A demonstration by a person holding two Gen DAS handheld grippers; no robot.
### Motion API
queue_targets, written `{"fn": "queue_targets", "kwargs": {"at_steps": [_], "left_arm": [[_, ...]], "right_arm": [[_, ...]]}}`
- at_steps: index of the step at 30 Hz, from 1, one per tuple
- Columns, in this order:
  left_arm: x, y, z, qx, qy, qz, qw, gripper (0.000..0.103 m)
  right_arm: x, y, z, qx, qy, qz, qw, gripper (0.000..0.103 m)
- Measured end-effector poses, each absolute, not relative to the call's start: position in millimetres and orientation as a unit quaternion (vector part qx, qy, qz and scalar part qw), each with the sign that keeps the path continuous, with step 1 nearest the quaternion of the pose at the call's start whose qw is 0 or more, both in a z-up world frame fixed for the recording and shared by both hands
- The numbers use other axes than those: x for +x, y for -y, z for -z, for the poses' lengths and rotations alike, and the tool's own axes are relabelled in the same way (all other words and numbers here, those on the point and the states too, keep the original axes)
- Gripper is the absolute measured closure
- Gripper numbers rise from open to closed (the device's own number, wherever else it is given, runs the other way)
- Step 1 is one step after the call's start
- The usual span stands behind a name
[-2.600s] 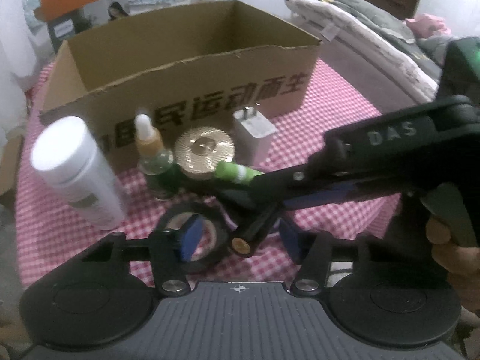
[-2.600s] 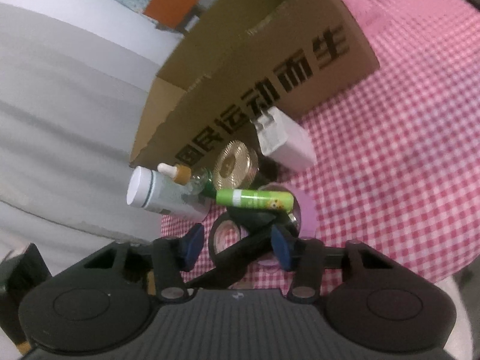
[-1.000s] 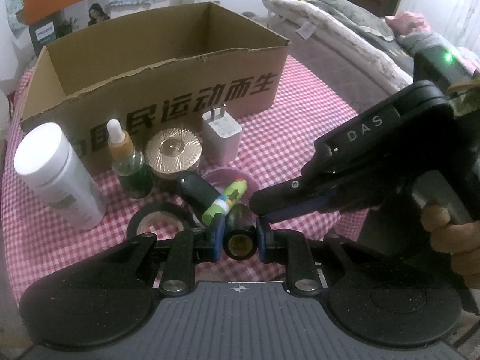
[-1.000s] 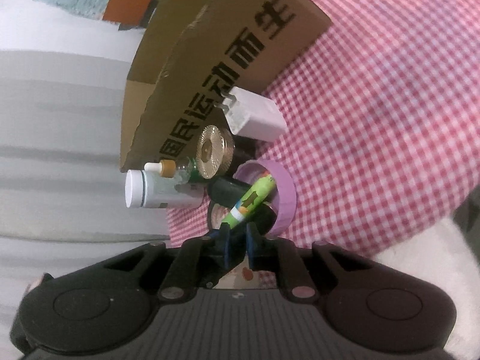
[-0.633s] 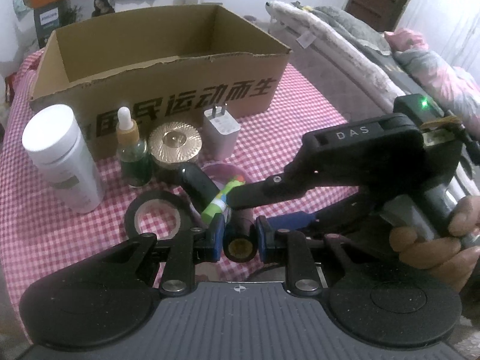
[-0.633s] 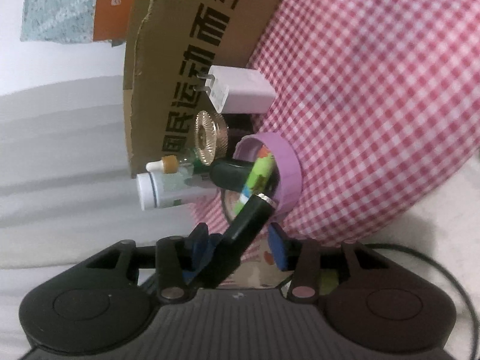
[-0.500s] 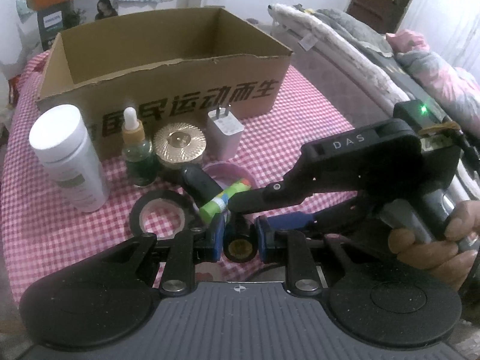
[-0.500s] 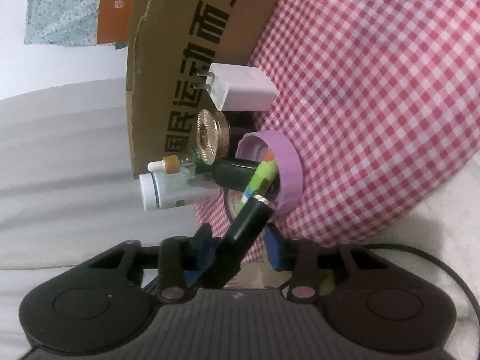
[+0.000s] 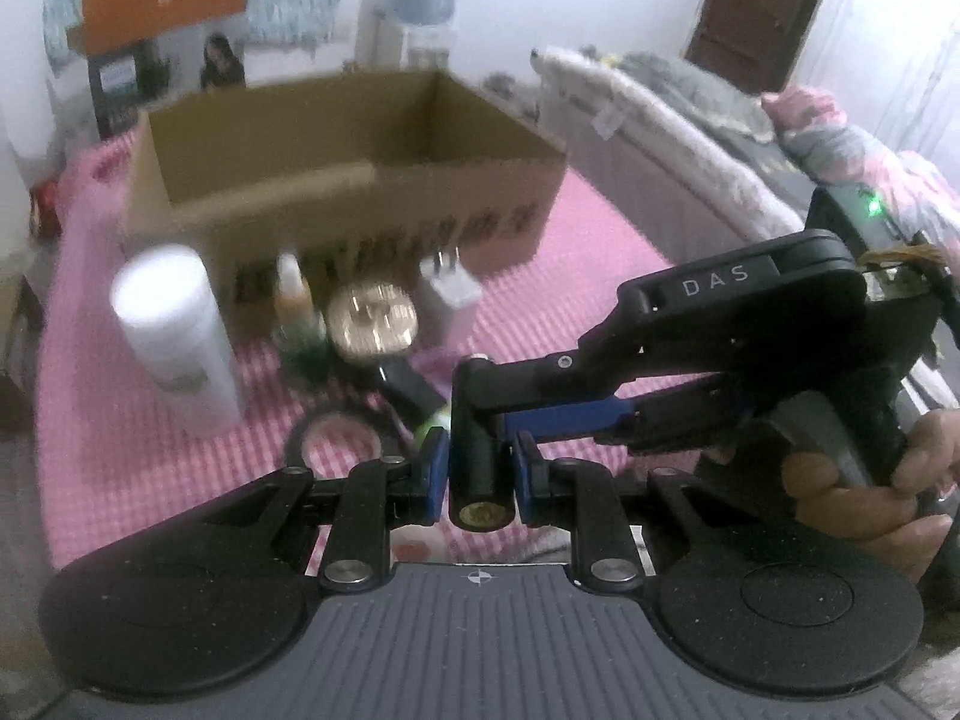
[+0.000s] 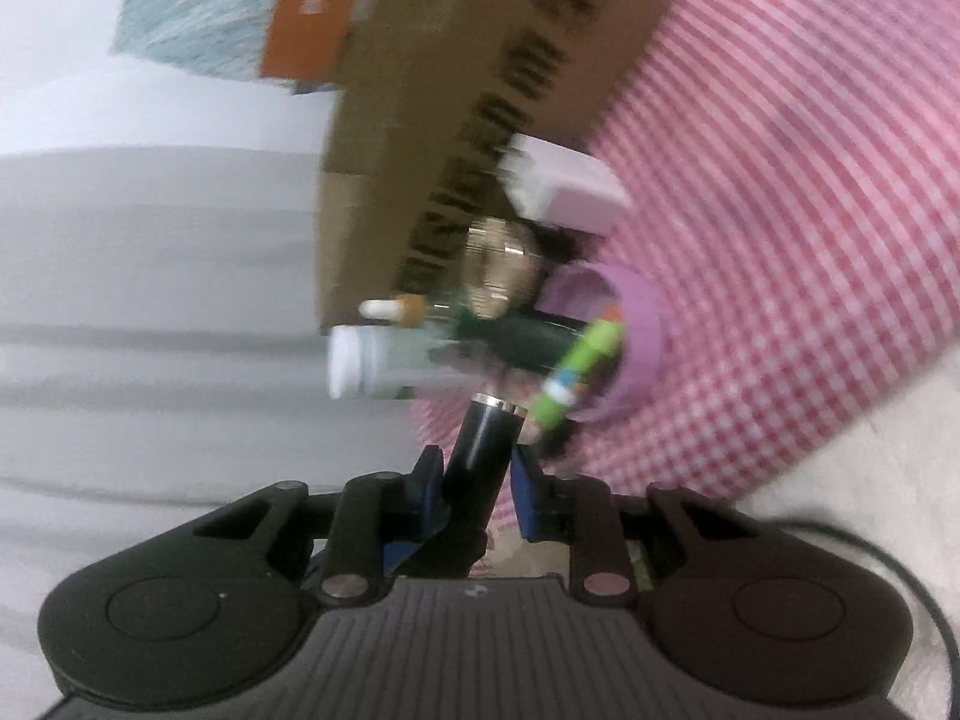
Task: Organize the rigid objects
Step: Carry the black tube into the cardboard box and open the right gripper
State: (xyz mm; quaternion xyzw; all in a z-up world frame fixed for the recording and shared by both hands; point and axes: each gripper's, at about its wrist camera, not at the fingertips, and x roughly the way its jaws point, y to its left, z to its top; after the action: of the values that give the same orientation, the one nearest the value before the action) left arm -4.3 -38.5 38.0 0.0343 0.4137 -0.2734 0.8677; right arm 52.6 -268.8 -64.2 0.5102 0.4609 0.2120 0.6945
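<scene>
My left gripper is shut on a black tube with a gold end cap, held above the pink checked tablecloth. My right gripper comes in from the right across the tube's far end. In the right wrist view the same black tube runs between the right gripper's blue pads. Its jaws are closing and stand a little apart from the tube. A green lip-balm stick leans in a purple ring, free of both grippers.
An open cardboard box stands behind. In front of it are a white bottle, a dropper bottle, a gold-lidded jar, a white charger, a black tape ring and a black oblong case. A hand holds the right gripper.
The left gripper closed on the black tube and lifted it slightly. The right gripper let go of the green stick, which now rests in the purple ring, opened, and came around the tube.
</scene>
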Motion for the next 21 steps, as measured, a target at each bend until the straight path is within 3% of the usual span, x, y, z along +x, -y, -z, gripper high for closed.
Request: {"fn": "queue_targets", "kwargs": {"at_steps": [6,11,21], "left_arm": [[14,24,-86,0.039,-0.358,0.247,0.899,0.082],[64,13,-108,0.032,-0.357,0.224,0.906,0.082],[205,12,-76,0.054,-0.441,0.174,0.879,0.082]], "right_arm": [[81,252,-1,0.445,-0.415,-0.267,0.747,0.077],[136,232,-41,0.402,-0.4,-0.308,0.764,0.077],[293,197,-31,0.349,-0.478,-0.295,0.75,0.078]]}}
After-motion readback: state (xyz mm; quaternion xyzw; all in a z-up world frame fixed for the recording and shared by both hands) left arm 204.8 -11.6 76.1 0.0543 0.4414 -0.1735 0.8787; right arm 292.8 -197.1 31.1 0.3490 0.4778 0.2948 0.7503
